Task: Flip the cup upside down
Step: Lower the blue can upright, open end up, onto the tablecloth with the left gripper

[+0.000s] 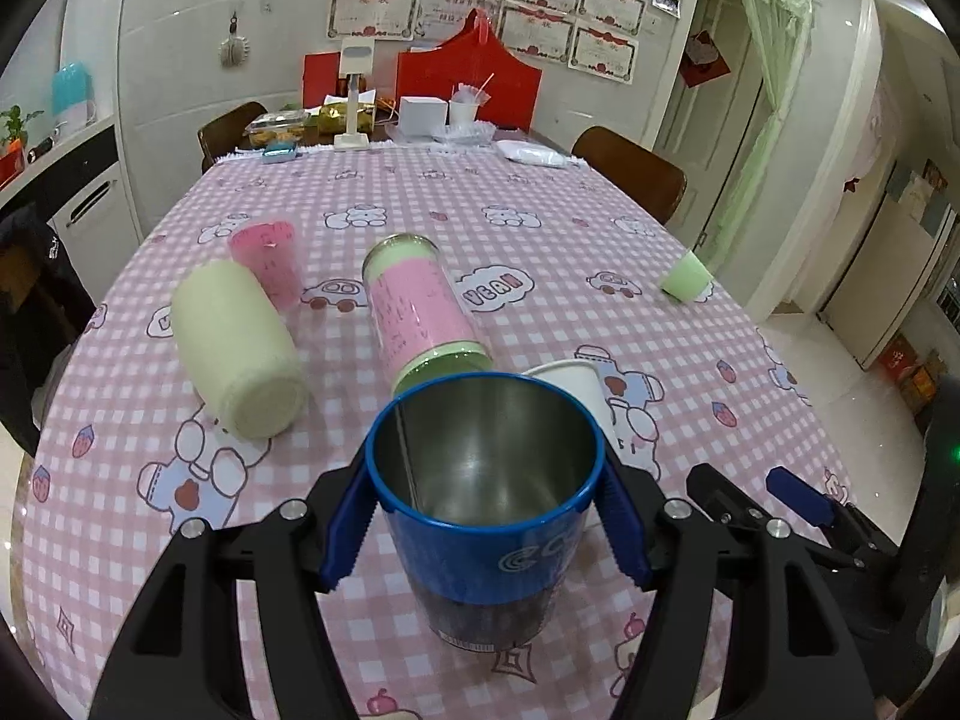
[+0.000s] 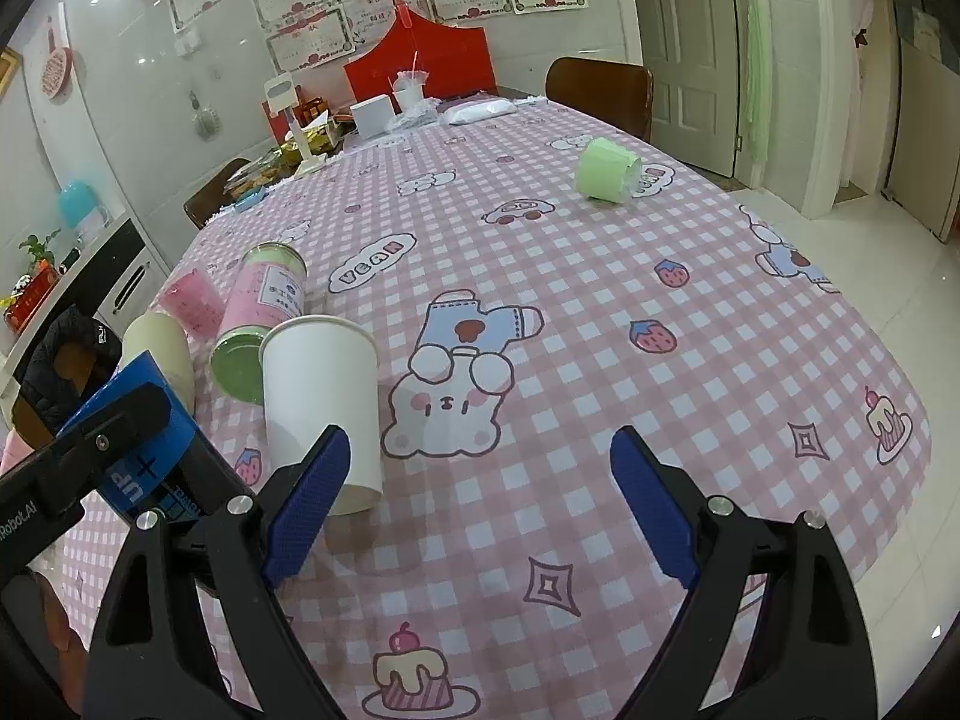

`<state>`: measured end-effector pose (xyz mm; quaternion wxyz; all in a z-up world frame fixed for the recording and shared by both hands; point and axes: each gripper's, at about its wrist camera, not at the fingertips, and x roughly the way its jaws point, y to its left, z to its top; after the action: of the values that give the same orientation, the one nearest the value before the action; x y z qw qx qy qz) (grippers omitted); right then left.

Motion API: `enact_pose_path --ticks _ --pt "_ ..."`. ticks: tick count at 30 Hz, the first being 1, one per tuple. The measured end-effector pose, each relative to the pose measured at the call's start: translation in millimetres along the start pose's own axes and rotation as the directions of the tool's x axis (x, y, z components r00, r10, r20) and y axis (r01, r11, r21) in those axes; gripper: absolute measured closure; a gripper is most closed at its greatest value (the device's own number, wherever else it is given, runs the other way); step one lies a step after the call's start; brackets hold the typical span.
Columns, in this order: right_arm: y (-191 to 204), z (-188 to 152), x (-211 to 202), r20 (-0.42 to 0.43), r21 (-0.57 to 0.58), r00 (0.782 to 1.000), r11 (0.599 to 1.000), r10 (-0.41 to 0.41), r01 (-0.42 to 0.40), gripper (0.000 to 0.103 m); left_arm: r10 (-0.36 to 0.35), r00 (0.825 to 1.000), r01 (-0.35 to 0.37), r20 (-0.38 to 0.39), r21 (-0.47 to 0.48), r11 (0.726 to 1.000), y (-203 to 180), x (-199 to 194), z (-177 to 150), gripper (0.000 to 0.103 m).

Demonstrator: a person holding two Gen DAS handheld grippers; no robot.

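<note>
A blue cup with a steel inside (image 1: 486,498) stands upright, mouth up, between the blue pads of my left gripper (image 1: 483,522). The pads press its two sides near the rim. Its base seems to rest on the tablecloth. The same cup shows at the left edge of the right wrist view (image 2: 141,450). My right gripper (image 2: 480,504) is open and empty above the tablecloth. A white paper cup (image 2: 324,396) stands mouth up just beyond its left finger (image 2: 309,498); it also shows behind the blue cup (image 1: 579,378).
A pink-and-green jar (image 1: 420,312) lies on its side. A cream cylinder (image 1: 240,348) lies to the left, with a pink cup (image 1: 270,258) behind it. A green cup (image 2: 606,171) lies far right. The pink checked tablecloth (image 2: 600,312) covers the table. Clutter and chairs (image 1: 636,168) are at the far end.
</note>
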<state>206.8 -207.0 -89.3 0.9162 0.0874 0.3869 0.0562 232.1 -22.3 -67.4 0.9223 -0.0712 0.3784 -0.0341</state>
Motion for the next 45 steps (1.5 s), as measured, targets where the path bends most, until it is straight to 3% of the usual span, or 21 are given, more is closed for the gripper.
enact_pose_path --ticks 22,31,45 --pt "-12.9 -22.7 -27.8 0.021 -0.013 0.997 0.997 -0.071 0.072 0.018 -0.028 0.999 0.026 0.019 0.085 0.996 -14.4 -20.9 -38.1 0.034" --pt "-19.7 -27.0 -38.0 0.032 -0.007 0.996 0.997 -0.081 0.082 0.016 -0.002 1.000 0.003 -0.004 0.121 0.993 -24.6 -19.0 -42.7 0.032" --pt "-12.2 -34.4 -71.0 0.089 -0.014 0.994 0.997 -0.068 0.070 0.016 0.028 0.998 -0.037 0.065 0.127 0.991 -24.0 -47.5 -48.9 0.032"
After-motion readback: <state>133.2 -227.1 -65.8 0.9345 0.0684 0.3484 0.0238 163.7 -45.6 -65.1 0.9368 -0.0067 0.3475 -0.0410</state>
